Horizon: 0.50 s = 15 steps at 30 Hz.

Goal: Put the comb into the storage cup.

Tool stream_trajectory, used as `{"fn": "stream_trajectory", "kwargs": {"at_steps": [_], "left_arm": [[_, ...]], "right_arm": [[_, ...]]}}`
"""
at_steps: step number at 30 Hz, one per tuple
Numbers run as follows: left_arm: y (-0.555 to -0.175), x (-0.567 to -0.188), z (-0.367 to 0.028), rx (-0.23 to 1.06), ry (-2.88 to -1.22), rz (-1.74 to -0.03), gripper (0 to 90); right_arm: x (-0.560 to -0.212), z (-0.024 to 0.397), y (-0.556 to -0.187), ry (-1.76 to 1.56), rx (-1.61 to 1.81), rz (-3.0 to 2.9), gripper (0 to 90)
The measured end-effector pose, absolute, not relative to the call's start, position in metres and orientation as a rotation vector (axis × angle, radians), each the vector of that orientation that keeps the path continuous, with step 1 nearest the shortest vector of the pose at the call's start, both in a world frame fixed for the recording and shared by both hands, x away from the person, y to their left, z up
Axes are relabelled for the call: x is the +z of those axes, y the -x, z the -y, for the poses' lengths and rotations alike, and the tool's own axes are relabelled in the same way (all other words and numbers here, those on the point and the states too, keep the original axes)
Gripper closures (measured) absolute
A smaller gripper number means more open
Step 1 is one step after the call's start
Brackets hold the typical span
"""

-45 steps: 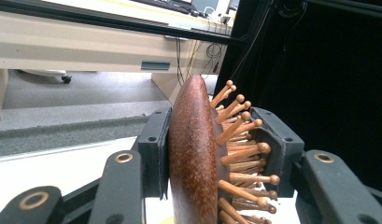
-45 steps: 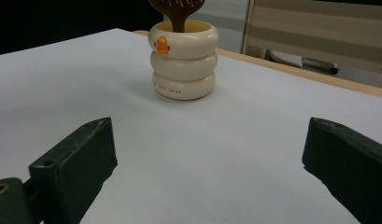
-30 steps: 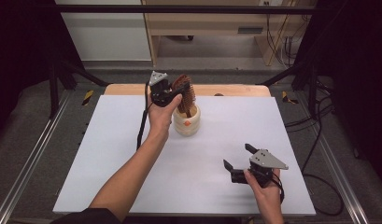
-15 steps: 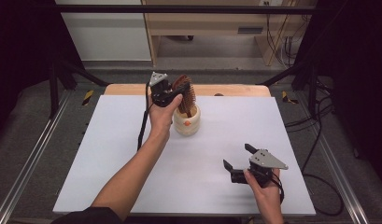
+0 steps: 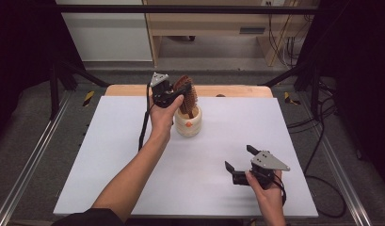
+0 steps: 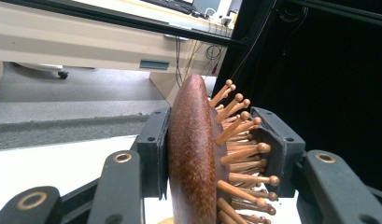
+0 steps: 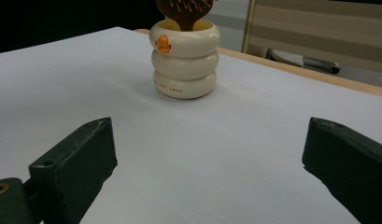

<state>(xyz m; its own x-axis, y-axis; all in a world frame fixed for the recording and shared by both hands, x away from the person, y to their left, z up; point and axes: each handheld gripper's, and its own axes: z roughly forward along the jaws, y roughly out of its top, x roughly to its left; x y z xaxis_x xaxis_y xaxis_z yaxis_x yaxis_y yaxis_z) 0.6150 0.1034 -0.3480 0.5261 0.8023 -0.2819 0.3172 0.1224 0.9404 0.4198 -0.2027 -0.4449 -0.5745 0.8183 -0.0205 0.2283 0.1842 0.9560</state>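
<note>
left gripper at the table's far edge, jaws pinching the head of the wooden hairbrush, which stands handle-down in the cream ringed cup; right gripper near the front right, jaws spread, nothing between them

Even overhead light, faint shadows; near jaws blur, perhaps slightly soft.
</note>
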Motion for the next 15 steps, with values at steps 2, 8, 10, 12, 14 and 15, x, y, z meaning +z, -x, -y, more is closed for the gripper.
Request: {"fn": "stream_trajectory", "kwargs": {"at_steps": [2, 8, 10, 12, 14, 15], "left_arm": [[-0.6154, -0.3482, -0.1036, 0.465, -1.460, -1.026, 50.6], [-0.6164, -0.3485, -0.1065, 0.460, -1.466, -1.026, 50.1], [-0.6167, -0.3489, -0.1077, 0.457, -1.464, -1.027, 49.9], [-0.6170, -0.3493, -0.1091, 0.459, -1.466, -1.028, 49.8], [-0.6170, -0.3494, -0.1102, 0.459, -1.468, -1.031, 49.6], [-0.6170, -0.3495, -0.1106, 0.457, -1.465, -1.033, 49.6]], "right_arm": [[-0.4448, 0.2027, -0.4197, -0.979, 1.405, -1.917, 3.3], [-0.4449, 0.2023, -0.4197, -0.976, 1.406, -1.919, 3.3], [-0.4453, 0.2023, -0.4202, -0.978, 1.403, -1.921, 3.3], [-0.4453, 0.2021, -0.4202, -0.978, 1.404, -1.921, 3.3], [-0.4453, 0.2017, -0.4200, -0.976, 1.402, -1.922, 3.4], [-0.4452, 0.2017, -0.4198, -0.976, 1.402, -1.921, 3.4]]}}
